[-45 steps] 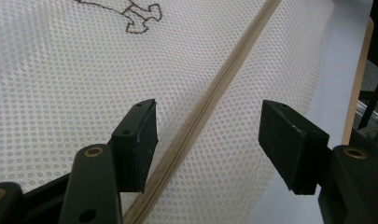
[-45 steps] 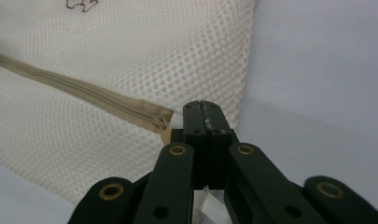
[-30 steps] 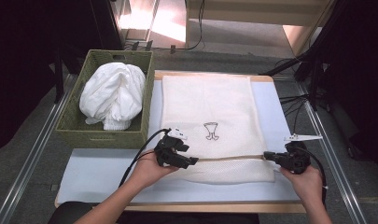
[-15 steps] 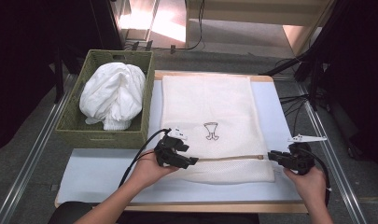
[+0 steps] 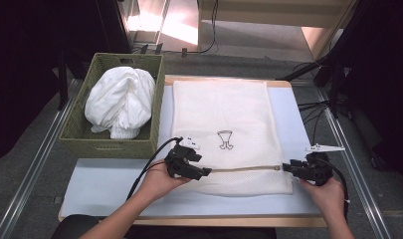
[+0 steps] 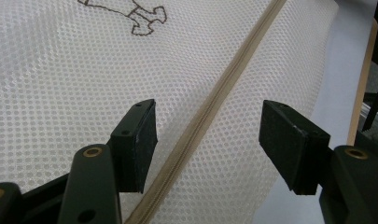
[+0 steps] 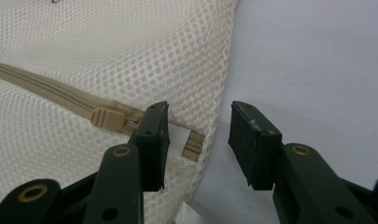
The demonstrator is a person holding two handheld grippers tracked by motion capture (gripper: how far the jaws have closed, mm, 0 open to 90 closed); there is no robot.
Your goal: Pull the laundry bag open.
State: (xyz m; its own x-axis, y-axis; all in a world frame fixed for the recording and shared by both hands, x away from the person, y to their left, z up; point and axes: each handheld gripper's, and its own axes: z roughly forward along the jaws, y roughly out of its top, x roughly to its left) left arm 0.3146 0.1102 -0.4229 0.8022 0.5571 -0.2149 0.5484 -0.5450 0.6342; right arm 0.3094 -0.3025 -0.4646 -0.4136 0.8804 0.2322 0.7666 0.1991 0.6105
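Zipper (image 5: 244,169) on mesh laundry bag (image 5: 224,124) run to far end; pull tab (image 7: 107,118) just left of our right gripper (image 7: 196,135), whose jaws have just been opening, nothing between. Left gripper (image 6: 207,140) spread astride zipper. Withdrawal left.

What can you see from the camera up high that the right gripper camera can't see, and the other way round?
From up high: a green basket with a bundle of white cloth, a little drawing on the mesh bag, and the left gripper with its jaws open at the zipper's left end.

From the right gripper camera: the mesh's tiny holes, the tan zipper tab, and the zipper's end tape by the bag's corner.

Both: the bag, the zipper, the pale mat, and the right gripper, open, its jaws having just been opening with nothing gripped.
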